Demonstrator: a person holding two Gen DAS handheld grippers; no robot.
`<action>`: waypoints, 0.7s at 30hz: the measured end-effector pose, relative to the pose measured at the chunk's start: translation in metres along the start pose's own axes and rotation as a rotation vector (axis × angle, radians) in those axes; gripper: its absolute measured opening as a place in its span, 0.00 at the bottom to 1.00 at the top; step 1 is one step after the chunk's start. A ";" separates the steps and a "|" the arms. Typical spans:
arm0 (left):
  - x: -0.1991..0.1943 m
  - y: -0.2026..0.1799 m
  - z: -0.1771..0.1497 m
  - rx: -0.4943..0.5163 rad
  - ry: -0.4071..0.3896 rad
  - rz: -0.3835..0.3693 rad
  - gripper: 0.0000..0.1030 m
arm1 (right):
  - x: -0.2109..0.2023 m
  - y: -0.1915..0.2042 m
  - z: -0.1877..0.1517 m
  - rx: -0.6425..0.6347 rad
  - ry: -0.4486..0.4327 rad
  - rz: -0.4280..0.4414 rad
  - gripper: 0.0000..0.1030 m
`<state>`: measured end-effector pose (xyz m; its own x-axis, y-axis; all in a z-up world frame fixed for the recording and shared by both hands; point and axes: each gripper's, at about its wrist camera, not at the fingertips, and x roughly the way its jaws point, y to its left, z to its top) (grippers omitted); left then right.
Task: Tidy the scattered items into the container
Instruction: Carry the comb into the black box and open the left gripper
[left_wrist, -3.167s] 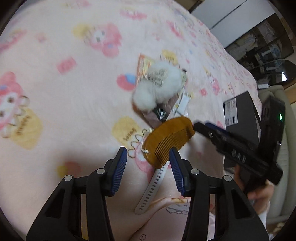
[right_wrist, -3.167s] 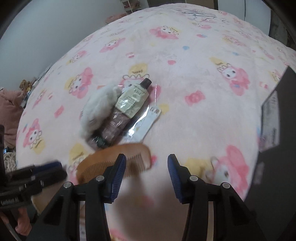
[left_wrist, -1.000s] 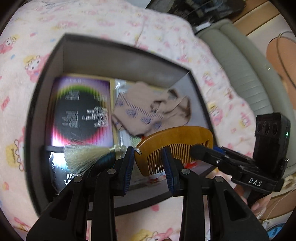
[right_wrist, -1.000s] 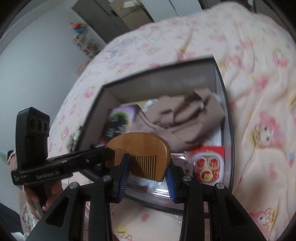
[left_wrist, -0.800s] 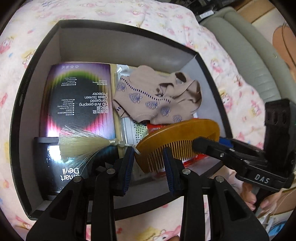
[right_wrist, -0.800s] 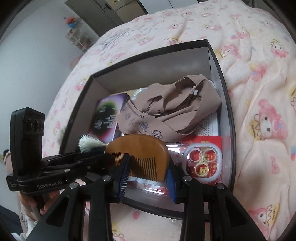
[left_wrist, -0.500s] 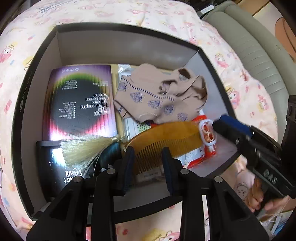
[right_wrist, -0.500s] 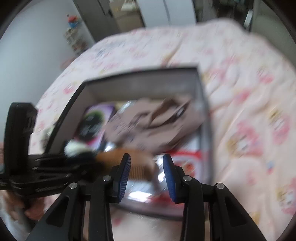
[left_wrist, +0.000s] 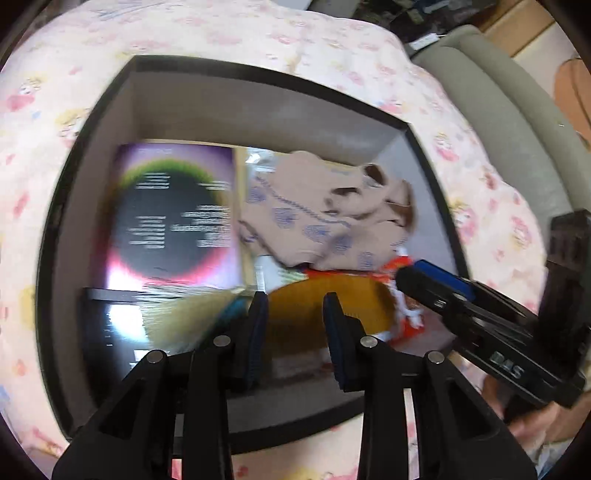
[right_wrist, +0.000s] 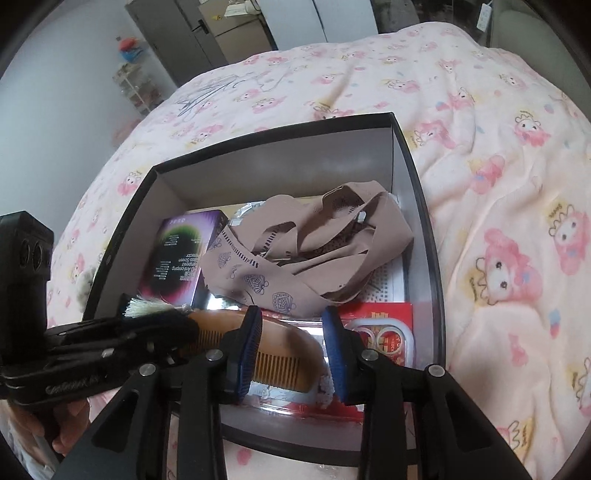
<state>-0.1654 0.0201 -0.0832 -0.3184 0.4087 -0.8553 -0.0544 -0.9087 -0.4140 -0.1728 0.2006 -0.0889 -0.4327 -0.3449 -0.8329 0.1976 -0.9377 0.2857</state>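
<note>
A wooden comb (right_wrist: 284, 354) with a pale tassel (right_wrist: 147, 306) lies flat in the front of the black box (right_wrist: 421, 206); it also shows blurred in the left wrist view (left_wrist: 295, 314). My left gripper (left_wrist: 293, 332) hovers over the comb with its jaws partly apart and nothing between them. My right gripper (right_wrist: 291, 350) is open above the comb's right end, empty. The left gripper's fingers (right_wrist: 122, 336) show at the comb's tassel end in the right wrist view.
The box holds a purple booklet (right_wrist: 177, 254), a beige printed cloth (right_wrist: 306, 251), a red packet (right_wrist: 384, 332) and a dark box (left_wrist: 110, 332). The box sits on a pink cartoon-print blanket (right_wrist: 498, 184). A grey sofa (left_wrist: 517, 122) is behind.
Both grippers carried the comb from the blanket over the box. Both let go and the comb now lies inside; the right gripper has drawn back slightly.
</note>
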 end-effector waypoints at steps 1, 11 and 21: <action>0.001 0.002 0.000 -0.007 0.011 -0.006 0.29 | 0.002 0.002 -0.001 -0.009 0.002 0.007 0.28; 0.001 0.009 0.002 -0.047 0.005 0.077 0.29 | 0.014 0.000 -0.009 0.004 0.076 0.012 0.28; -0.015 0.001 -0.008 -0.045 -0.014 -0.026 0.29 | -0.001 0.007 -0.009 -0.049 0.020 0.018 0.28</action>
<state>-0.1529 0.0135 -0.0734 -0.3311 0.4302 -0.8398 -0.0200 -0.8930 -0.4495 -0.1627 0.1949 -0.0904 -0.4114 -0.3600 -0.8373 0.2483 -0.9282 0.2771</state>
